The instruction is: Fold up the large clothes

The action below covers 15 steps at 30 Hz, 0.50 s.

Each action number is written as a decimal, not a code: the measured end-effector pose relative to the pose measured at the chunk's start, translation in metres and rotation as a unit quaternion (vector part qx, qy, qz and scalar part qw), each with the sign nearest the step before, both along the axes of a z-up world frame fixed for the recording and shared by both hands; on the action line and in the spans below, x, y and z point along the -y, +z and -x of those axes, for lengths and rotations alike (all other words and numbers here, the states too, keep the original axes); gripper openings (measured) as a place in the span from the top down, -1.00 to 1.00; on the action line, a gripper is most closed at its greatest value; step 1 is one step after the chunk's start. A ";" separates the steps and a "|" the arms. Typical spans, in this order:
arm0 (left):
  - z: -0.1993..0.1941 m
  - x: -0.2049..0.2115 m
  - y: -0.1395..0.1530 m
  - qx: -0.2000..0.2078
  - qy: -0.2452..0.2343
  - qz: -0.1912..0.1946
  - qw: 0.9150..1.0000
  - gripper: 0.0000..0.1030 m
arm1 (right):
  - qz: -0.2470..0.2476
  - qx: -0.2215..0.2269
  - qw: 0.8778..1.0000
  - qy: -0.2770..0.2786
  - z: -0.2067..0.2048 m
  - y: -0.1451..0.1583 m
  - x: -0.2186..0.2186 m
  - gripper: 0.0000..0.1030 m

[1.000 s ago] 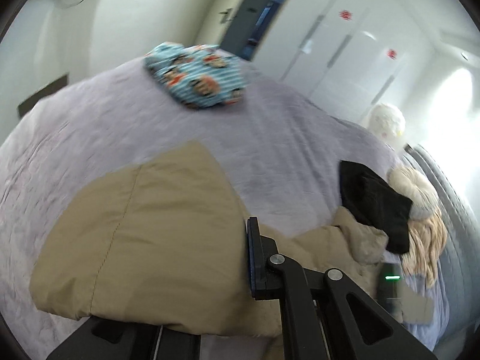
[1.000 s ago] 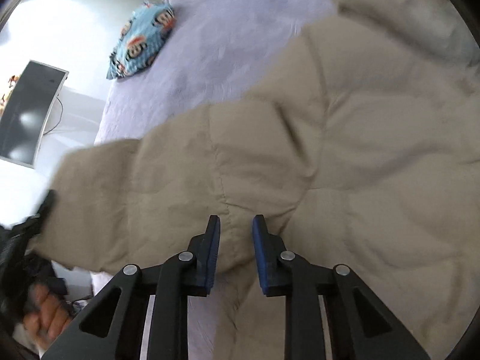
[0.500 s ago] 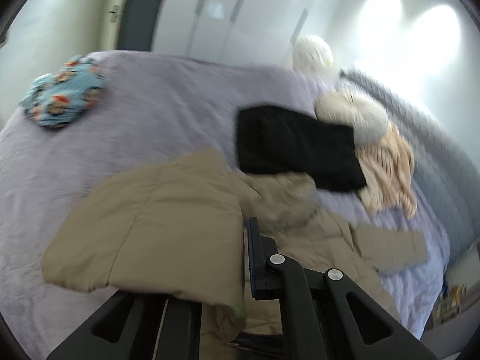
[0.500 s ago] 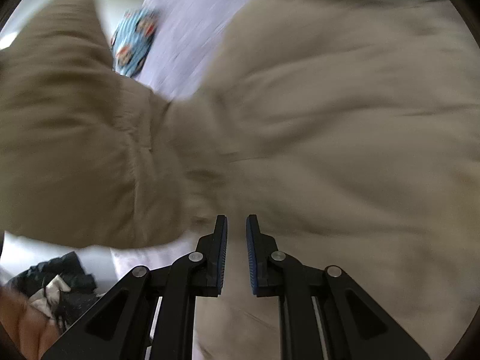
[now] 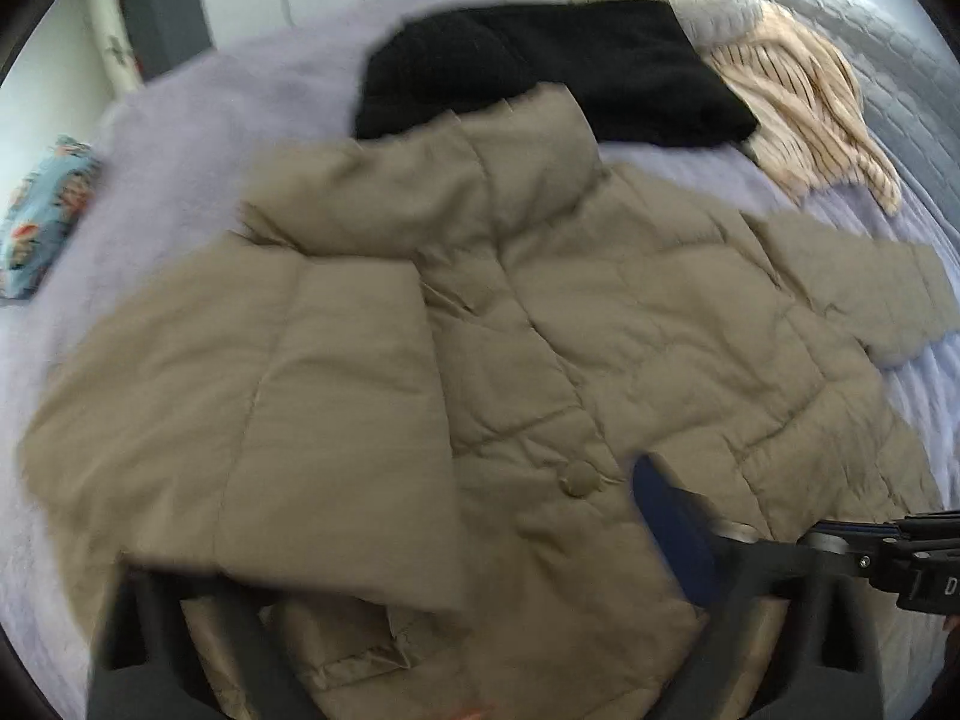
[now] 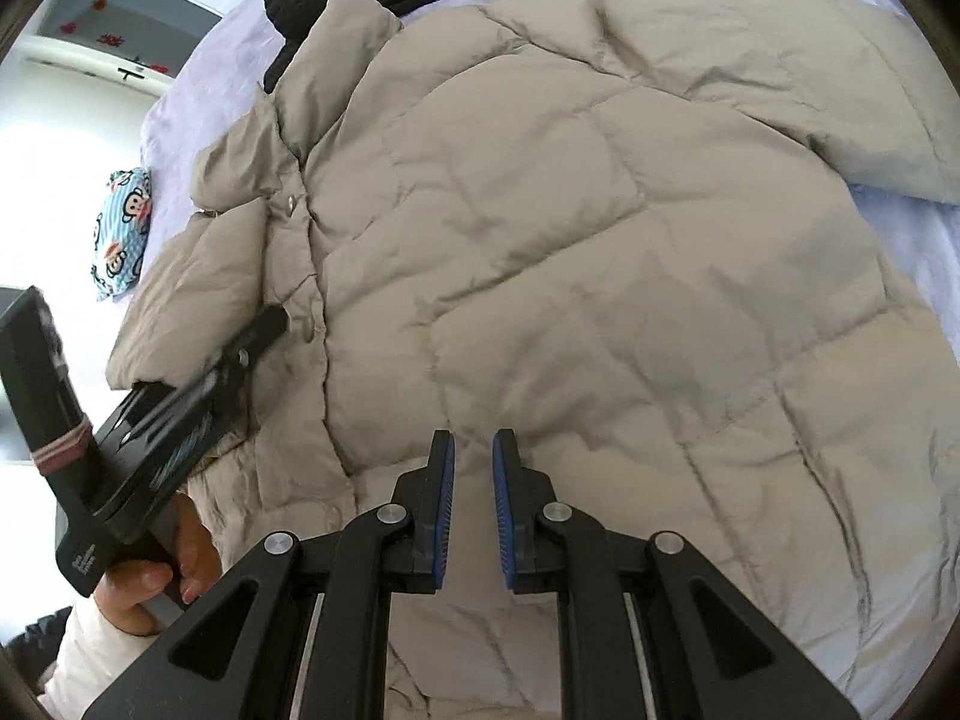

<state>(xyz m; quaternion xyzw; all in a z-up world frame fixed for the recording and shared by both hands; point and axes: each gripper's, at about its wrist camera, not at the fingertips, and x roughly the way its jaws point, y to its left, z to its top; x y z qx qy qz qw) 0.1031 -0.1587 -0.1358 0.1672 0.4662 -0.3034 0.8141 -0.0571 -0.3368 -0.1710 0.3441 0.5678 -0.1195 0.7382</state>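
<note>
A beige quilted puffer jacket (image 5: pixel 540 330) lies spread front-up on the lilac bed cover; it also fills the right wrist view (image 6: pixel 570 240). Its left sleeve (image 5: pixel 270 408) is folded over the front, and the other sleeve (image 5: pixel 858 288) lies out to the right. My left gripper (image 5: pixel 420 570) hovers over the jacket's lower front; only one blurred finger (image 5: pixel 666 522) shows, the sleeve hides the other. It also shows in the right wrist view (image 6: pixel 258 336) beside the button placket. My right gripper (image 6: pixel 473 450) is slightly open and empty just above the jacket's hem area.
A black garment (image 5: pixel 540 66) lies beyond the jacket's collar, with a cream striped garment (image 5: pixel 804 102) to its right. A blue cartoon-print pillow (image 5: pixel 42 216) sits at the bed's left edge. Grey quilted headboard (image 5: pixel 870 42) at far right. Lilac bed cover (image 5: pixel 210 132) around.
The left gripper carried the sleeve across and it now lies folded over the jacket front. The right gripper's jaws have opened a little and it has drawn back over the flattened jacket.
</note>
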 end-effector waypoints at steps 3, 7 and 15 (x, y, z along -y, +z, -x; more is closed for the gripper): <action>0.004 -0.025 0.019 -0.002 0.018 0.012 1.000 -0.94 | 0.029 -0.002 0.999 0.019 -0.013 0.007 -0.006 0.34; -0.007 -0.089 0.047 -0.004 0.067 0.063 0.996 -0.94 | 0.090 0.041 0.992 0.080 -0.028 0.041 -0.033 -0.43; -0.040 -0.217 0.004 -0.070 0.244 0.042 0.966 -0.94 | 0.260 0.088 0.909 0.313 -0.096 0.063 -0.166 -0.48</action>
